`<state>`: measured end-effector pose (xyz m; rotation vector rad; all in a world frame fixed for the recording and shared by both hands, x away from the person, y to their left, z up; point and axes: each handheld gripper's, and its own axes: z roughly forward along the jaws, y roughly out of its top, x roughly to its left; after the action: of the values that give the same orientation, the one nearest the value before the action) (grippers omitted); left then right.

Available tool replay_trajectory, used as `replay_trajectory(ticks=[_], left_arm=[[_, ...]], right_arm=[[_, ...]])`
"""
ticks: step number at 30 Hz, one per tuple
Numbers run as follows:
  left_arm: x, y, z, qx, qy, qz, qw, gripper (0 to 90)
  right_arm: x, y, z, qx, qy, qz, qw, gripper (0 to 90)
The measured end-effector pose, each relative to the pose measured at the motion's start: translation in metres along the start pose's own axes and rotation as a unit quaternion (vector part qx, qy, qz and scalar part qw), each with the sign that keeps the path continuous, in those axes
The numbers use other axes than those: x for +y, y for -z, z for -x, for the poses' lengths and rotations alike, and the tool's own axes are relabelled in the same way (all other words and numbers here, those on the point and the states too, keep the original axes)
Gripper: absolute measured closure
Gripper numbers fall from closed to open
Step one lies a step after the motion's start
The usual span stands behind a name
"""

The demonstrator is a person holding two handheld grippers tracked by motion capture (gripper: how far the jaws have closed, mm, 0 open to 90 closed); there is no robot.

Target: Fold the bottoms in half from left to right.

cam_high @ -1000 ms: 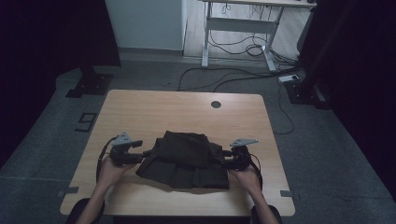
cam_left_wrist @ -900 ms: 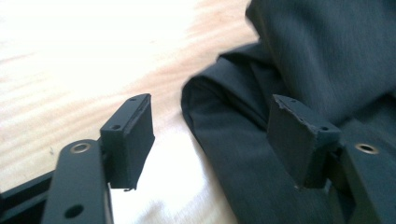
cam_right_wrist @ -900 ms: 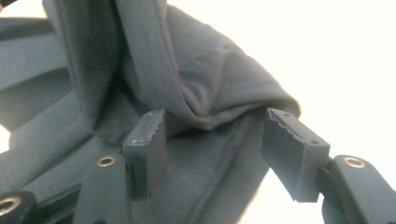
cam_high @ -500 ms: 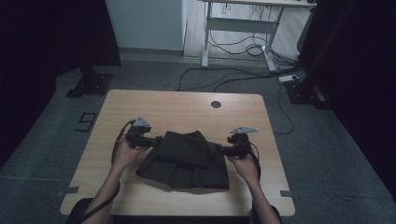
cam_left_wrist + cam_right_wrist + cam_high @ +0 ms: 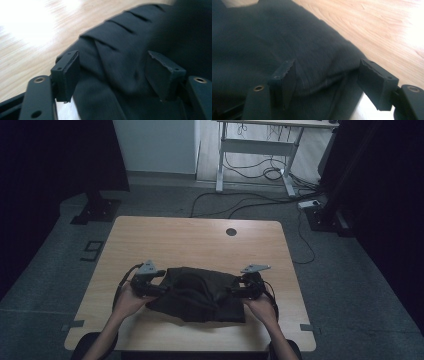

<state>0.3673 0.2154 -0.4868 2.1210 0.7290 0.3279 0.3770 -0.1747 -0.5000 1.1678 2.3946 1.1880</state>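
A dark folded garment (image 5: 200, 294) lies on the near half of the wooden table (image 5: 200, 240). My left gripper (image 5: 162, 290) is at its left edge. In the left gripper view a pleated fold of the garment (image 5: 112, 57) sits between the jaws of the left gripper (image 5: 117, 72), which have just been opening and stand apart. My right gripper (image 5: 235, 291) is at the garment's right edge. In the right gripper view the garment's edge (image 5: 322, 75) lies loosely between the jaws of the right gripper (image 5: 329, 77), which have also just been opening.
A round cable hole (image 5: 231, 231) sits near the table's far edge. Bare wood stretches beyond the garment. On the floor behind the table are cables (image 5: 260, 202) and a desk frame (image 5: 250, 150). A black stand base (image 5: 95, 210) is at the far left.
The left gripper swung away from me and inward over the garment, then came back to its left edge. The garment now looks more bunched. The right gripper barely shifted.
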Motion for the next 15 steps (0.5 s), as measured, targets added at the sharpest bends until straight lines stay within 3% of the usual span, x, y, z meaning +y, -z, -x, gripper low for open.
replay_trajectory(ticks=[3,6,11,15], left_arm=[[0.004,0.013,-0.005,0.023,-0.008,0.005,0.9997,28.1],[0.017,0.012,-0.008,0.017,0.01,0.015,0.9997,24.9],[0.026,-0.011,0.019,0.009,-0.006,-0.007,0.9999,18.5],[0.009,-0.023,0.038,0.021,-0.002,-0.046,0.9987,15.1]], right_arm=[[-0.002,0.009,0.0,-0.014,0.004,0.003,0.9999,30.7],[0.005,0.013,-0.003,-0.016,-0.002,0.018,0.9997,28.8],[0.011,0.005,-0.026,-0.007,0.006,0.016,0.9998,21.4],[-0.003,-0.002,-0.046,-0.02,0.026,-0.013,0.9994,17.1]])
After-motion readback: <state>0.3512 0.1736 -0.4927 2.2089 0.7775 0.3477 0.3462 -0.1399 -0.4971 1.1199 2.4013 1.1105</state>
